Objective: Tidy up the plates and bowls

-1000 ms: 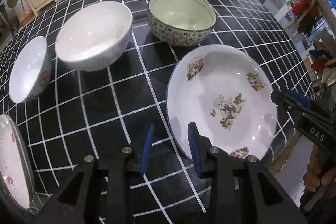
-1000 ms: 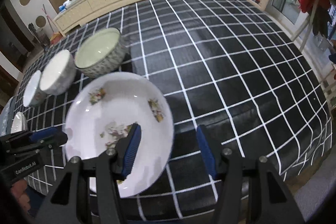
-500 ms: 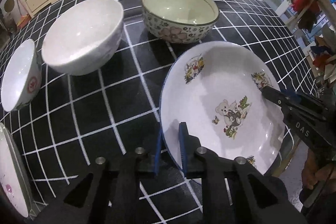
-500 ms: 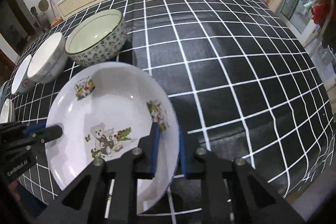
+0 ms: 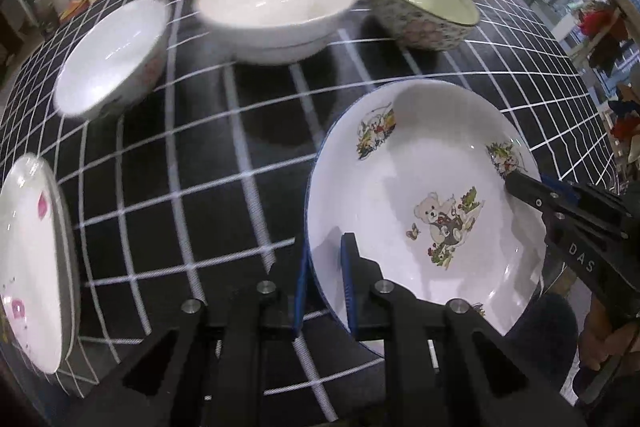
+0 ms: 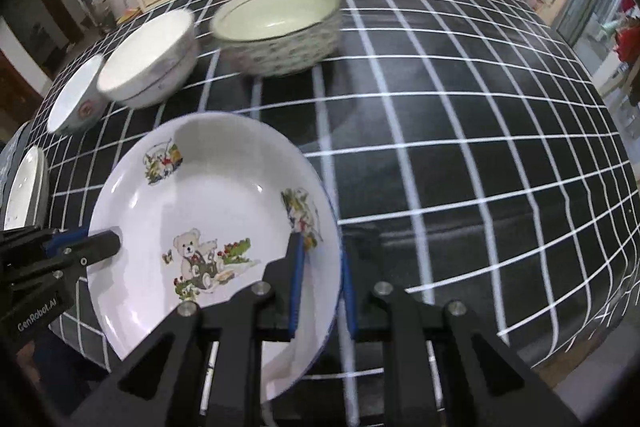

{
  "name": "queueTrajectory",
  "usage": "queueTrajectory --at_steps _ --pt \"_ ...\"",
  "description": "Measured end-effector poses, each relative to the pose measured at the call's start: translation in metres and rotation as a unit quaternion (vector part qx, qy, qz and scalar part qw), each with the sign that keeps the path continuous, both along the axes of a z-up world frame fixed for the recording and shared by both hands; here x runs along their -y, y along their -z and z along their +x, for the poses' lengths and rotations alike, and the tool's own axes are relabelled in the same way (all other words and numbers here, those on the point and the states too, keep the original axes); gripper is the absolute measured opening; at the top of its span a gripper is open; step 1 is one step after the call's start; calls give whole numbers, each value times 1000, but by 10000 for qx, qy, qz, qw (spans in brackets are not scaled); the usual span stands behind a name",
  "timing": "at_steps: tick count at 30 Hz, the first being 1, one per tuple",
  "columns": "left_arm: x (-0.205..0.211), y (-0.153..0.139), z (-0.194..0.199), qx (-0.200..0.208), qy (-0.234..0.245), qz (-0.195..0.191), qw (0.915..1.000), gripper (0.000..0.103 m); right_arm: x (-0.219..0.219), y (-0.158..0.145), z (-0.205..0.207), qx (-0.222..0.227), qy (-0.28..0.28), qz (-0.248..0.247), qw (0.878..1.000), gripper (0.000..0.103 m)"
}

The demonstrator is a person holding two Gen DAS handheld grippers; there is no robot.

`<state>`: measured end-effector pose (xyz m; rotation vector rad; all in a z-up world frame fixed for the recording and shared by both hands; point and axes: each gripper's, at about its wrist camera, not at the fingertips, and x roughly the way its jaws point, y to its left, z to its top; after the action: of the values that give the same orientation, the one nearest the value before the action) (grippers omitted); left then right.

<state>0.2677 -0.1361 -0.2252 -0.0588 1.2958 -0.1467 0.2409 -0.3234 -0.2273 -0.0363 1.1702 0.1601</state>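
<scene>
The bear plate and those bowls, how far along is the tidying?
Nothing looks stacked yet. In hand: both grippers, left and right, clamp the bear plate at opposite rims. Left: three bowls standing apart, and the pink-flower plate.

White teddy-bear plate (image 5: 424, 203) tilted near three upright bowls (image 5: 276, 15).

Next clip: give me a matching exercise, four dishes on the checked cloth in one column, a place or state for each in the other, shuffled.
1. teddy-bear print plate
2. flower-patterned green-lined bowl
3. plain white large bowl
4. pink-flower white plate

a. middle of the bowl row
b. left edge of left wrist view
c. gripped at both rims
d. far right of the bowl row

Pairs: 1-c, 2-d, 3-a, 4-b
</scene>
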Motion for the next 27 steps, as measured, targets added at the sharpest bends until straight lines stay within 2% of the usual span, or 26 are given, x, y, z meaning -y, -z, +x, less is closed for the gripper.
queueTrajectory --at_steps 18,27 --pt "-112 0 -48 15 -695 8 9976 14 -108 1 -21 -19 -759 -34 9971 21" --pt "-134 1 -54 26 -720 -105 9973 14 -128 6 -16 -34 -823 -111 9965 21"
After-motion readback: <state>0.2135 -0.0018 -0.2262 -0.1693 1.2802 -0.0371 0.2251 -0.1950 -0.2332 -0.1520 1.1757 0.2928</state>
